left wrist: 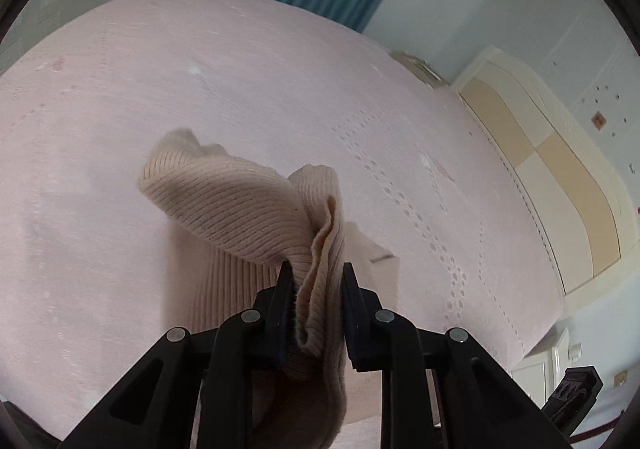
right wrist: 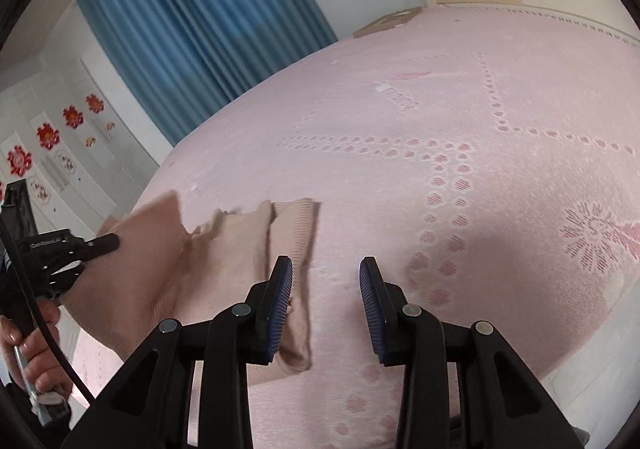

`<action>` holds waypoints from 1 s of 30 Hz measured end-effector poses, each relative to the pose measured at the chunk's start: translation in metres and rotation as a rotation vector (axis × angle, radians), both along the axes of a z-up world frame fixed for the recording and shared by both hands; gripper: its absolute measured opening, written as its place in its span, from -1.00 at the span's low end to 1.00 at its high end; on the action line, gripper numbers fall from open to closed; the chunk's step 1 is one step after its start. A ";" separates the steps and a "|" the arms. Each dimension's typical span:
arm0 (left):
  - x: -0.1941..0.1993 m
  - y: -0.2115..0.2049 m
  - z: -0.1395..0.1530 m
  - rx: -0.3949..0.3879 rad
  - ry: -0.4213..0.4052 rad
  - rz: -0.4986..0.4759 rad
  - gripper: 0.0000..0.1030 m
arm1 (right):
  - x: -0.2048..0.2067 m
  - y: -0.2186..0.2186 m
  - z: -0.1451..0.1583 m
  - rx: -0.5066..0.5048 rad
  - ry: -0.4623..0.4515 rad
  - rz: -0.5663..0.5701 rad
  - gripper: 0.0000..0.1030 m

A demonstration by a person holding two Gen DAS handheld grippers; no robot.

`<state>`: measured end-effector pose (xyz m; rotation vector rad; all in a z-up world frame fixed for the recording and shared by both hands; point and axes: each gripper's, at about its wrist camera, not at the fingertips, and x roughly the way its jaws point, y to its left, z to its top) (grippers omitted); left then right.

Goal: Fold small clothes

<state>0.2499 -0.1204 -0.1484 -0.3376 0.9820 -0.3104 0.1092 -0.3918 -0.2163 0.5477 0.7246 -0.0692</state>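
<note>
left tongs [left wrist: 315,281] pinch the beige knit garment [left wrist: 240,205]; right tongs [right wrist: 326,277] gape beside it.

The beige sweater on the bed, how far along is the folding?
Partway, it seems. Done: in the right wrist view part of the sweater lies doubled on the pink bedspread. In hand: the left tongs grip a bunched edge of the sweater, lifted and curling over. The right tongs are open, holding nothing. Left: lay that flap down and flatten it.

The garment [right wrist: 244,249] lies on the bed [right wrist: 460,177], left of the right gripper [right wrist: 326,269]; curtain [right wrist: 192,21] behind.
</note>
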 end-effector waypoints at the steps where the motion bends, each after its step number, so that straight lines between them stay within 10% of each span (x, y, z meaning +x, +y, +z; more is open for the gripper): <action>1: 0.000 -0.011 -0.004 0.005 0.009 -0.015 -0.61 | 0.000 -0.006 -0.001 0.014 0.002 -0.001 -0.30; 10: -0.001 -0.094 -0.054 0.062 0.126 -0.241 -0.49 | 0.003 0.001 -0.001 0.055 -0.021 0.062 -0.30; 16: -0.014 -0.040 -0.026 -0.049 0.043 -0.256 0.32 | 0.009 0.018 0.000 0.089 -0.045 0.143 -0.30; 26: -0.013 0.076 -0.051 -0.053 0.073 -0.055 0.36 | 0.031 0.060 0.010 0.248 -0.106 0.249 -0.23; 30: -0.021 0.090 -0.071 -0.080 0.097 -0.068 0.36 | 0.056 0.096 0.001 0.101 0.009 0.234 -0.23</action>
